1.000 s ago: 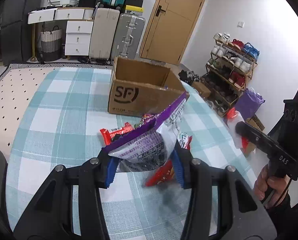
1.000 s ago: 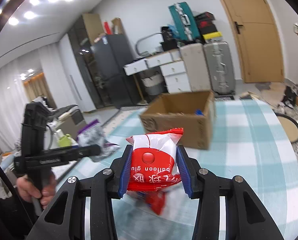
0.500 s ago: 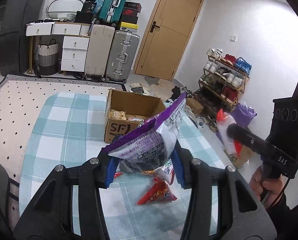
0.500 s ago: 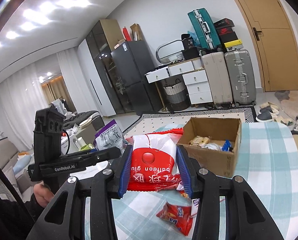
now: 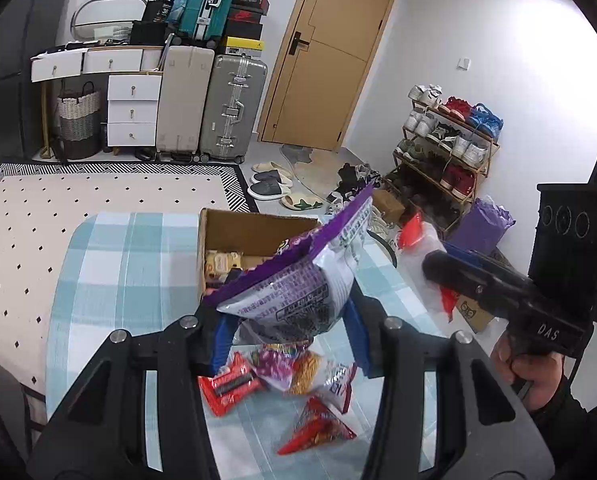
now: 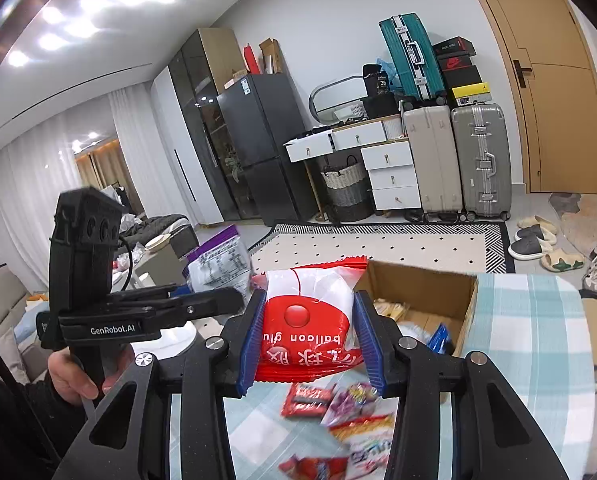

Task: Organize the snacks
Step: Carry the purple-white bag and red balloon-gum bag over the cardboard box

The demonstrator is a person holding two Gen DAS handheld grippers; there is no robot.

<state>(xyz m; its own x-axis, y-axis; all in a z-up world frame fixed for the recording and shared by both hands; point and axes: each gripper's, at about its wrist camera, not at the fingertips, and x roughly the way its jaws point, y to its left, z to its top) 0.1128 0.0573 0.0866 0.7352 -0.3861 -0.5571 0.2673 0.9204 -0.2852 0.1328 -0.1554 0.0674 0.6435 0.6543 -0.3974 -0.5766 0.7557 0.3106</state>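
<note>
Pads of my left tool (image 5: 286,330) pinch the lower end of a purple bag (image 5: 298,280); my right tool (image 6: 310,338) is pressed onto a red pack (image 6: 306,320). Both hang above the worktop (image 5: 110,264), short of the box (image 5: 254,236). As I judge it, the purple bag is the risk: it is caught by one end only, it leans toward the box, and a slick film could slip out and drop short of the box. The two tools ride close together, so they could knock at the opening. The box is open and already holds pale wrapped snacks and something blue. On my side of the box, loose packets (image 5: 282,376) lie on the checked cloth.
</note>
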